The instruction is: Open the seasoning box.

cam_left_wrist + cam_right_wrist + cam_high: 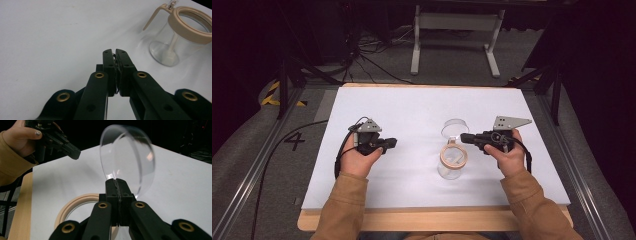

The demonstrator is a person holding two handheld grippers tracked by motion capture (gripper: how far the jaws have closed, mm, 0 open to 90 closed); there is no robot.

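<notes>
1. Sleeves (343,210) in tan cloth enter the high view from the bottom edge, nearest the camera, one on each forearm of the person.
2. Table (412,107): a white sheet covers a wooden board; the board shows as a light strip along the near edge.
3. Clear jar (450,169): it stands upright on the table, right of centre, between the two hands and closer to the right one. Its wall is transparent, and a beige ring (453,156) sits around its open mouth. In the left gripper view a beige hinged clasp arm (152,18) projects from this ring, and a beige bar runs down the far side of the jar. Nothing shows inside the jar.
4. Clear lid (127,157): a transparent round disc, tilted nearly on edge, raised above and just behind the jar mouth. It remains joined to the jar at the hinge side.
5. Right claw (117,182): jaws closed on the lower rim of the clear lid, holding it lifted. The beige ring lies directly below this claw.
6. Left claw (115,53): jaws closed together with nothing between them. It hangs over bare table, well apart from the jar, with its tips pointing toward the jar.
</notes>
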